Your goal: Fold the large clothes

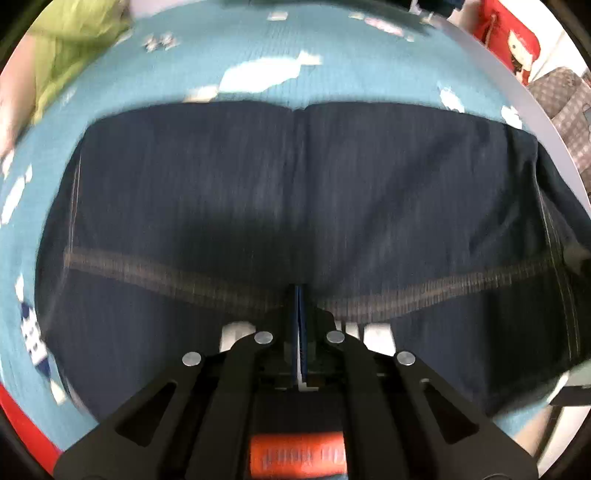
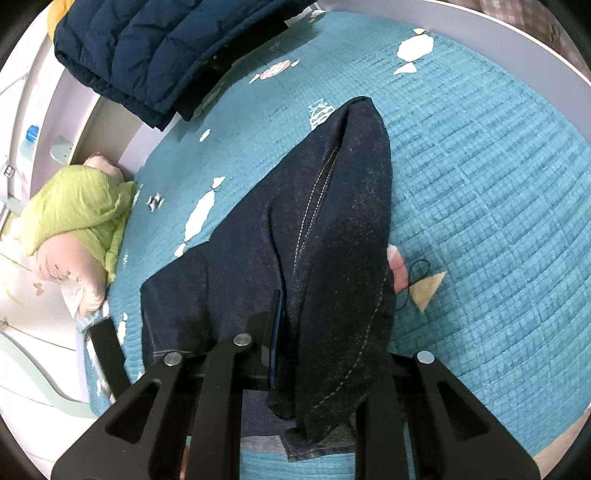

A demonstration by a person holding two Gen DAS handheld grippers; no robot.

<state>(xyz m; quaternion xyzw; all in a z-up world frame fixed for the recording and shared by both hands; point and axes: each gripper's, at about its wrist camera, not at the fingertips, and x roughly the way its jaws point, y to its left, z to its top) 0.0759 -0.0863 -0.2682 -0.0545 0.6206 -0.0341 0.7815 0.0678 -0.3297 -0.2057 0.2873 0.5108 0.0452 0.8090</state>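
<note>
Dark blue jeans (image 1: 295,192) lie spread on a teal quilted bed cover (image 1: 258,85), a pale seam band running across them. My left gripper (image 1: 300,302) is shut, its fingers pressed together over the denim near the seam; whether cloth is pinched between them does not show. In the right wrist view the jeans (image 2: 332,229) rise in a raised fold toward the camera. My right gripper (image 2: 291,332) is shut on that denim, which drapes over the right finger and hides it.
A folded navy puffer jacket (image 2: 155,48) lies at the far left of the bed. A lime-green cloth on a pink pillow (image 2: 77,218) sits at the left edge. A white bed frame rim (image 2: 480,26) curves along the far side. A red cushion (image 1: 513,40) stands beyond the bed.
</note>
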